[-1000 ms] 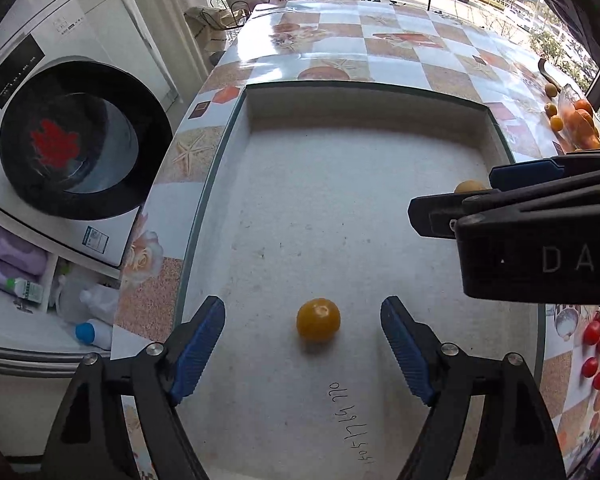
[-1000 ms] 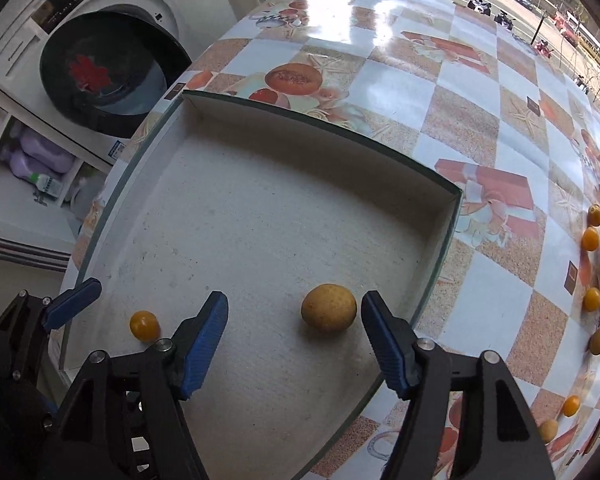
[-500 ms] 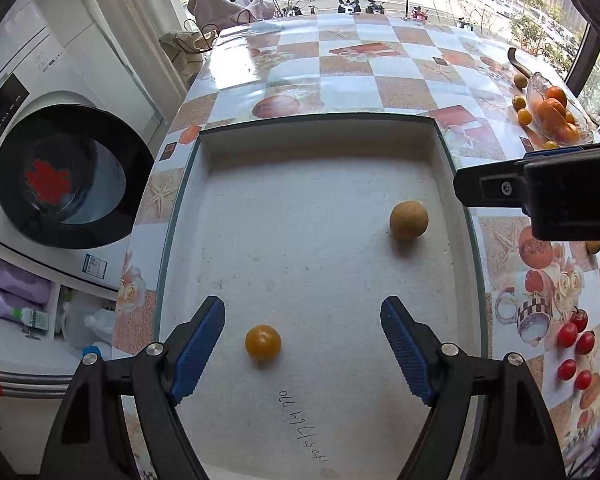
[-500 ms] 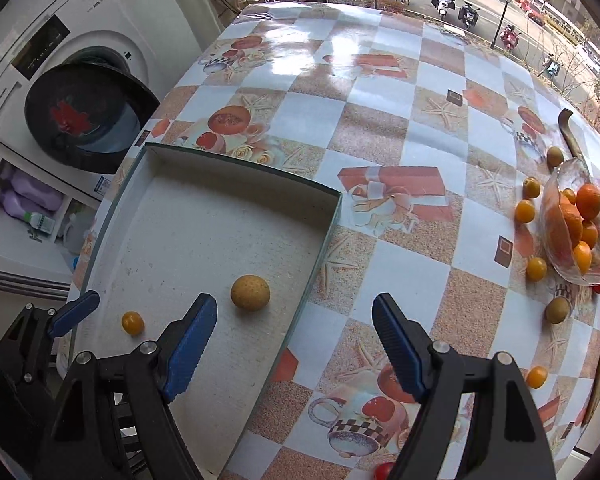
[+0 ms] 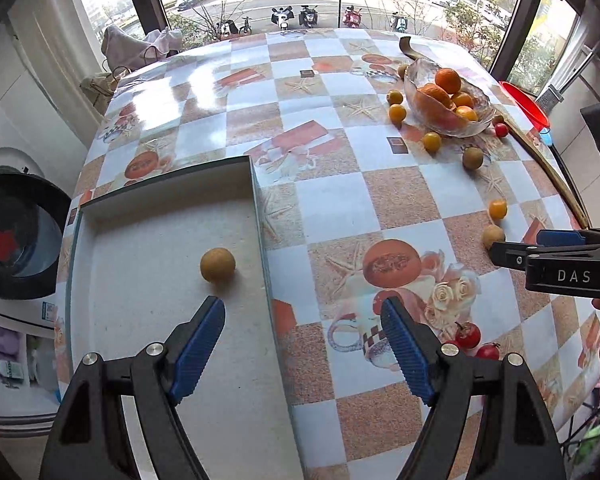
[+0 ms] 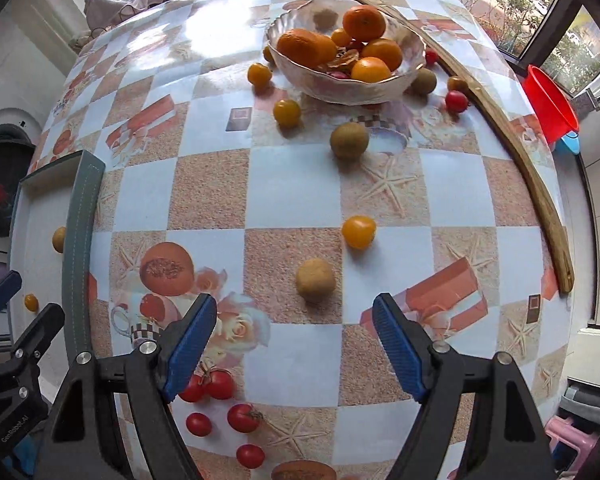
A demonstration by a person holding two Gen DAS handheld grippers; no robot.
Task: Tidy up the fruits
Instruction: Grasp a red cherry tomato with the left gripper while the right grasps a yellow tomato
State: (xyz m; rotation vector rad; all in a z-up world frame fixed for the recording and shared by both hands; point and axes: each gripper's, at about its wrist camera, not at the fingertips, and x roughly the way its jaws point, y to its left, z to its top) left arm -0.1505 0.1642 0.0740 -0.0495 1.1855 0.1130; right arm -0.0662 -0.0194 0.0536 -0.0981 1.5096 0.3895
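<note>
A shallow grey tray point(image 5: 255, 200) at the table's left holds a tan round fruit point(image 5: 217, 265); a small yellow fruit point(image 6: 31, 303) also lies in it. My left gripper point(image 5: 304, 348) is open and empty above the tray's right wall. My right gripper point(image 6: 293, 344) is open and empty over the tablecloth, just short of a tan fruit point(image 6: 315, 280) and a yellow fruit point(image 6: 358, 232). Its fingers point(image 5: 556, 238) show at the right edge of the left wrist view.
A glass bowl point(image 6: 346, 86) of oranges stands at the far side, with several yellow, tan and red small fruits around it. Red cherry tomatoes point(image 6: 219, 386) lie near the front edge. A curved wooden strip point(image 6: 512, 136) runs along the right. A washing machine point(image 5: 15, 236) stands left.
Both grippers have swung right and pulled back from the tray. The right gripper has left the tan fruit in the tray and now hovers over loose fruit on the tablecloth.
</note>
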